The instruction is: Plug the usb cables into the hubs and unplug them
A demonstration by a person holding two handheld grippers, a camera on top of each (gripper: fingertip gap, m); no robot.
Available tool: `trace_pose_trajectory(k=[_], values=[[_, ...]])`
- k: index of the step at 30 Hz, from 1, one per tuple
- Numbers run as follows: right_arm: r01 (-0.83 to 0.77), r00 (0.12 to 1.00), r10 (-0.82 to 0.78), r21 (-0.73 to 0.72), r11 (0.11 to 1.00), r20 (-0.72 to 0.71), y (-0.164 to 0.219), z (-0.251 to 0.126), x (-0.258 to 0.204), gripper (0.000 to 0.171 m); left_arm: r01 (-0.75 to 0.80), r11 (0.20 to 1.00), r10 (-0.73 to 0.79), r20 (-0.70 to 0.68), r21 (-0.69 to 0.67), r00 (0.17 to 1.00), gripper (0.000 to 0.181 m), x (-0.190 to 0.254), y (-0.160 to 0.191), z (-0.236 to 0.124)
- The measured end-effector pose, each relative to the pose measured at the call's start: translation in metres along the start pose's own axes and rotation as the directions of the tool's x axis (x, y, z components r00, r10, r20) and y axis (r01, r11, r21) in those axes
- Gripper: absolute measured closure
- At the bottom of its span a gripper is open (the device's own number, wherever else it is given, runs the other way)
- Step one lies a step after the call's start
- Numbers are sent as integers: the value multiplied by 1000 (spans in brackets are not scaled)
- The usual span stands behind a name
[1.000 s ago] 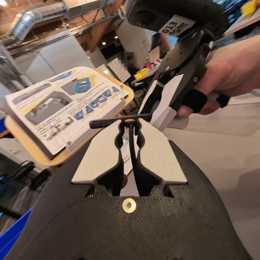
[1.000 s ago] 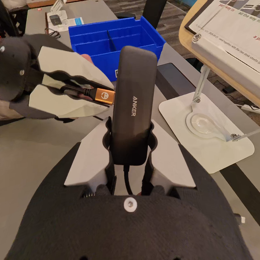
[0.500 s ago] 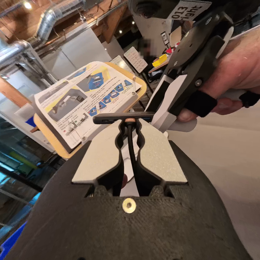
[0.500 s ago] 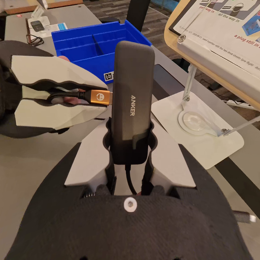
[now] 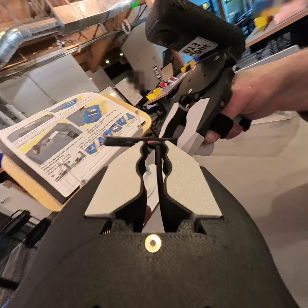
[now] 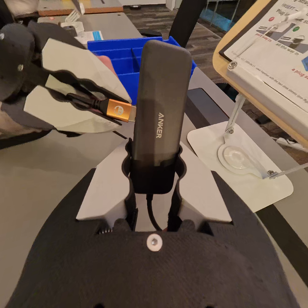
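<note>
The right gripper point(image 6: 154, 166) fingers clamp the dark hub point(image 6: 162, 106) upright to steady it, while the left gripper point(image 6: 116, 111) fingers pinch the orange USB plug point(image 6: 119, 110) against its side port.

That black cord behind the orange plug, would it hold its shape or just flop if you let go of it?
Probably floppy: the black cord is thin and braided-looking, running loosely back between the left gripper's fingers. The orange plug looks rigid, a metal shell staying straight against the hub. Near the plug, a thicker collar likely stiffens it slightly.
</note>
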State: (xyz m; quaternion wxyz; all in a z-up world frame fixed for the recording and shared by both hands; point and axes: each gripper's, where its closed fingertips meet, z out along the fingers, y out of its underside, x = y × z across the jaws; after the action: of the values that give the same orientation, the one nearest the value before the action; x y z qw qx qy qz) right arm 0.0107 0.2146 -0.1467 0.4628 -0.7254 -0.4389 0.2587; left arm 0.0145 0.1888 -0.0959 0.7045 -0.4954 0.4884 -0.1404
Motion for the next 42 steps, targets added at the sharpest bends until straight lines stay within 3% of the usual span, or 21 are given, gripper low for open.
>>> trace_pose_trajectory(k=[5, 9, 12, 19, 25, 30, 36, 42], values=[[-99, 990, 97, -15, 995, -102, 11, 6, 19, 123, -140, 983, 163, 228, -117, 960, 166, -1, 10, 9], [-132, 983, 131, -2, 991, -128, 15, 4, 31, 123, -246, 959, 276, 279, -139, 920, 166, 13, -3, 10], [-111, 984, 112, 20, 994, -135, 7, -2, 31, 123, -231, 966, 253, 257, -113, 933, 166, 13, -3, 10], [-47, 992, 52, 44, 998, -118, -4, -26, 39, 123, -18, 996, 39, 241, -91, 970, 166, -13, 21, 5], [105, 967, -97, 20, 994, -237, -21, -78, 59, 123, -43, 992, 67, 214, -118, 975, 166, -2, 34, 10], [242, 851, -225, -24, 970, -475, -28, -156, 106, 122, -53, 991, 78, 204, -122, 976, 165, 1, 35, 11], [145, 707, -167, -91, 985, -687, 31, -232, 191, 122, -64, 989, 87, 179, -131, 980, 165, 9, 38, 14], [7, 671, -81, -104, 995, -737, 94, -248, 237, 122, -79, 987, 101, 159, -143, 982, 165, 16, 43, 17]])
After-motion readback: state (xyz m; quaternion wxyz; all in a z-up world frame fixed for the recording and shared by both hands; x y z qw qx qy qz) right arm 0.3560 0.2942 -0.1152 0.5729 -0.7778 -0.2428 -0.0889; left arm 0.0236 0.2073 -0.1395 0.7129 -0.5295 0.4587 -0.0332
